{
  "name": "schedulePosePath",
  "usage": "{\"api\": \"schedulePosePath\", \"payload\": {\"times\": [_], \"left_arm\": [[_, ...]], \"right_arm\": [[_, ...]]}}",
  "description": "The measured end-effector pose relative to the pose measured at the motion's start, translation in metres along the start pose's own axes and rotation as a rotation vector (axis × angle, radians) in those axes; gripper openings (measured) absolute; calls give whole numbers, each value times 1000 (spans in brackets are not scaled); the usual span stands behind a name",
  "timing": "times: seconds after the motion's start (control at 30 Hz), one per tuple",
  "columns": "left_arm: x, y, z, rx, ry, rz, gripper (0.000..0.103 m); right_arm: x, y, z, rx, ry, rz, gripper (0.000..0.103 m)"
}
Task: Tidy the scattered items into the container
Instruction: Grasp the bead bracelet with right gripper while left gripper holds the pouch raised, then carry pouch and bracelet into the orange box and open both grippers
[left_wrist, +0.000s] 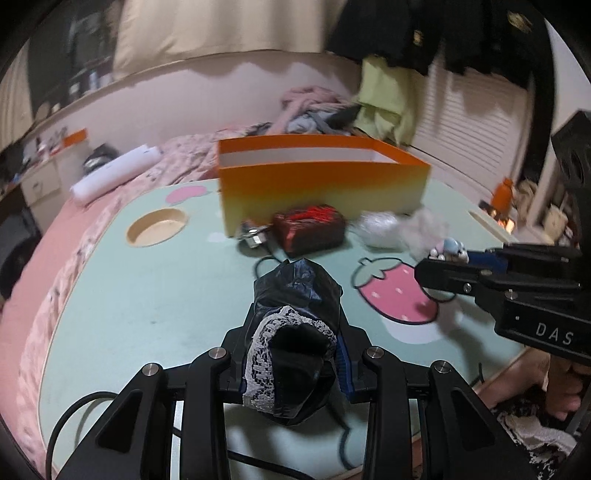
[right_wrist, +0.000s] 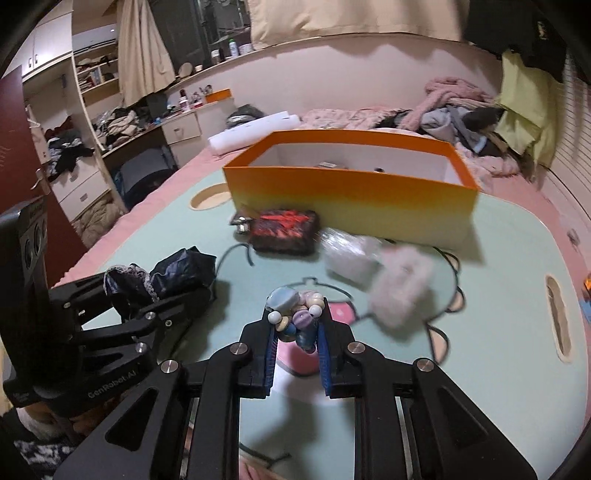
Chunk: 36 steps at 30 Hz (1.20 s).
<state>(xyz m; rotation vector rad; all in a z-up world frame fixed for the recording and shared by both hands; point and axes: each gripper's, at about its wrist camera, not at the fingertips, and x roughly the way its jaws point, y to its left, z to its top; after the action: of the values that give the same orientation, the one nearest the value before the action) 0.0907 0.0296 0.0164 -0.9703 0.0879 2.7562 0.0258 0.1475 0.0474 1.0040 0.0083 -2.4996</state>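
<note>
The right gripper body carries the white letters "DAS", cut off at the frame edge in the left wrist view. The left gripper body carries "GenRobot.AI" in white. No other text is legible.
</note>
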Motion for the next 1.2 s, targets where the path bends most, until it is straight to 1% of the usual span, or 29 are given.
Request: {"api": "schedulePosePath", "payload": {"times": [0.13, 0.3, 0.4, 0.5, 0.57, 0.63, 0.7, 0.73, 0.8, 0.87, 0.93, 1.0, 1.07, 1.13, 1.2], "left_arm": [[-1, 0, -1, 2, 5, 6, 33], [2, 6, -2, -26, 23, -4, 33], [2, 7, -1, -26, 20, -10, 33], [1, 9, 4, -24, 17, -18, 33], [0, 13, 11, -42, 13, -37, 33], [-2, 16, 25, -67, -2, -57, 33], [-6, 16, 42, -54, -36, -46, 33], [-8, 15, 54, -46, -55, -48, 33], [-7, 17, 77, -52, -79, -74, 33], [0, 20, 103, -63, -85, -103, 33], [15, 22, 131, -59, -72, -112, 33], [32, 24, 148, -62, -44, -121, 33], [63, 28, 165, -85, 21, -131, 33], [90, 32, 174, -110, 81, -139, 33], [115, 33, 179, -121, 135, -144, 33]], "right_arm": [[-4, -6, -7, 8, -13, -23, 20], [-1, -9, -11, 17, -2, -37, 20], [0, -7, -12, 10, 2, -40, 20], [-3, -6, -9, -3, -6, -43, 20], [-6, -7, -5, -7, -14, -39, 20], [-9, -10, 2, 7, -23, -13, 20], [-12, -16, 14, 23, -36, 15, 20], [-13, -18, 20, 20, -45, 13, 20], [-18, -24, 39, 11, -78, -9, 20], [-20, -34, 60, 26, -107, -14, 20], [-18, -46, 83, 44, -119, -15, 20], [-8, -54, 107, 37, -109, -37, 20], [12, -67, 126, 55, -68, -23, 20], [33, -78, 138, 86, -19, -16, 20], [59, -89, 146, 99, 33, -45, 20]]}}
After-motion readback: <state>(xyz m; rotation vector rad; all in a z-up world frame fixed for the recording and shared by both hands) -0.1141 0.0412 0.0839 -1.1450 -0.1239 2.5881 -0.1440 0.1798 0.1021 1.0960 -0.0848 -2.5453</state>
